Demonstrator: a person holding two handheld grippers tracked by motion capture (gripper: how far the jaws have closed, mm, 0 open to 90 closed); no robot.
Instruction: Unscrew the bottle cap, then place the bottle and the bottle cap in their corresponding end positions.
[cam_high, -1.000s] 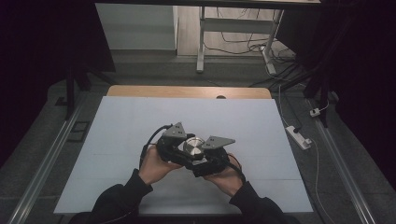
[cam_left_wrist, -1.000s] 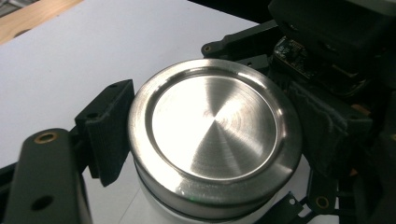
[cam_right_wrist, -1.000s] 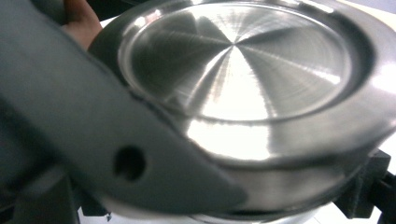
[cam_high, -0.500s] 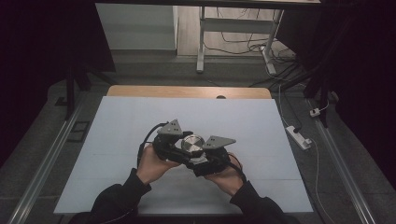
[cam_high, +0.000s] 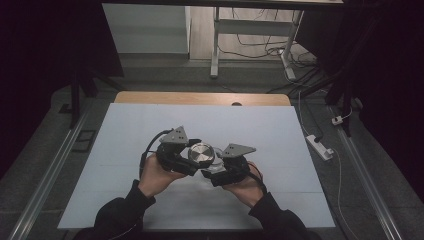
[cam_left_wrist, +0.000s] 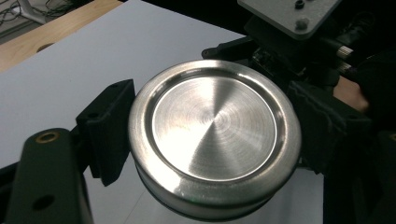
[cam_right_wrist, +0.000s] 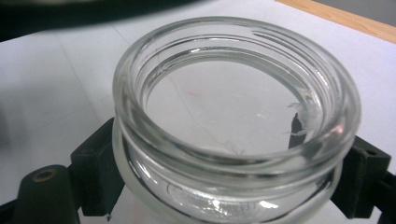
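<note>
We judged the step in hand to be bringing the metal lid (cam_left_wrist: 215, 140) and the glass jar (cam_right_wrist: 236, 121) together or apart above the table (cam_high: 125, 125), and doing that well called for keeping the lid flat and centred over the jar's open mouth, so the threads would meet squarely rather than cross. The left gripper (cam_high: 186, 159) had its jaws closed onto the lid's rim, one black pad on each side, with the brushed top facing its camera. The right gripper (cam_high: 216, 170) was likewise clamped, its pads pressing the jar just below the threaded neck, the mouth tilted up and the jar empty. From above, the lid sat just beside the jar, held over the middle of the white table; whether the two touched we could not quite tell, since the grippers crowded that spot. We thought a slow turn with a steady jar would serve best.
</note>
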